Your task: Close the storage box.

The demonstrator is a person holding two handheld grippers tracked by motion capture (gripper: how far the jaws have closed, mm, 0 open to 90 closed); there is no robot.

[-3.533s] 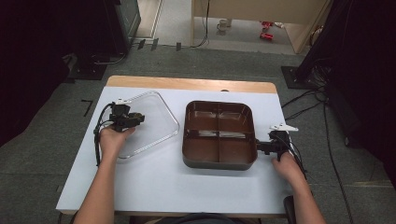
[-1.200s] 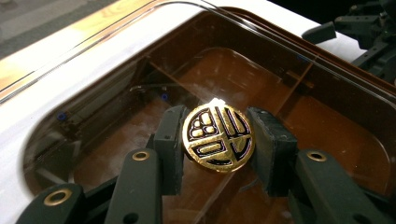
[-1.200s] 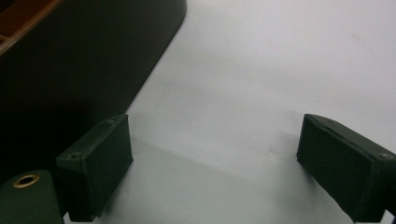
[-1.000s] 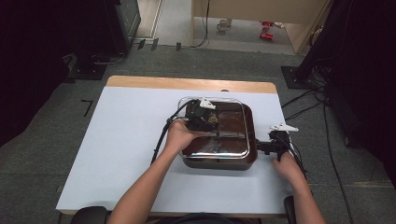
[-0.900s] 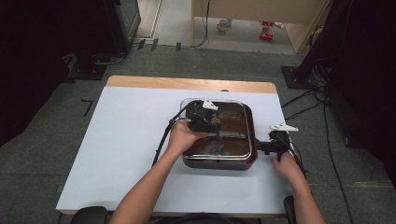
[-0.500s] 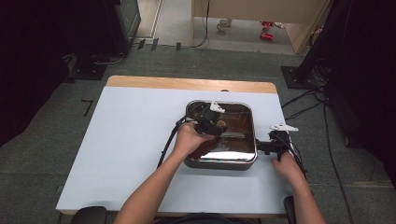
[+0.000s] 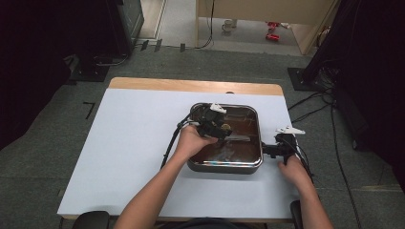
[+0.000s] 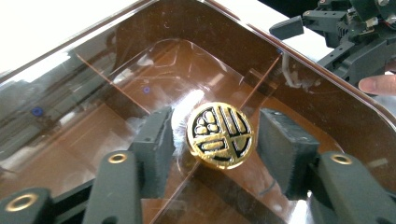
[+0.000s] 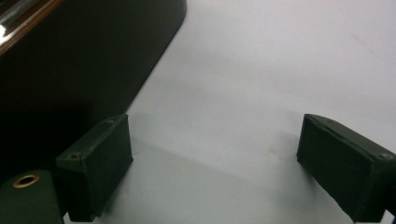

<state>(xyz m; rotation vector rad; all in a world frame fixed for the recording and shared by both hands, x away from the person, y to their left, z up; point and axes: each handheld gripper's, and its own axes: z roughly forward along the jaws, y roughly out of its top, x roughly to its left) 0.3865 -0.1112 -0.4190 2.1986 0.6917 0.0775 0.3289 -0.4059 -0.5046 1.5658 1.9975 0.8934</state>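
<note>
1. High view: your left gripper (image 7: 212, 125) sits over the clear lid (image 7: 239, 117), which lies on the brown tray (image 7: 224, 164) right of centre on the table (image 7: 119, 143). Looks like the lid-seating step. Your right gripper (image 7: 274, 149) rests just beside the tray's right edge.
2. Left gripper view: jaws apart, straddling the gold emblem (image 8: 220, 135) on the lid, holding nothing. Next: press the lid home or back off.
3. Right gripper view: jaws wide, empty, over bare table; tray wall at left. Nothing in the way.
</note>
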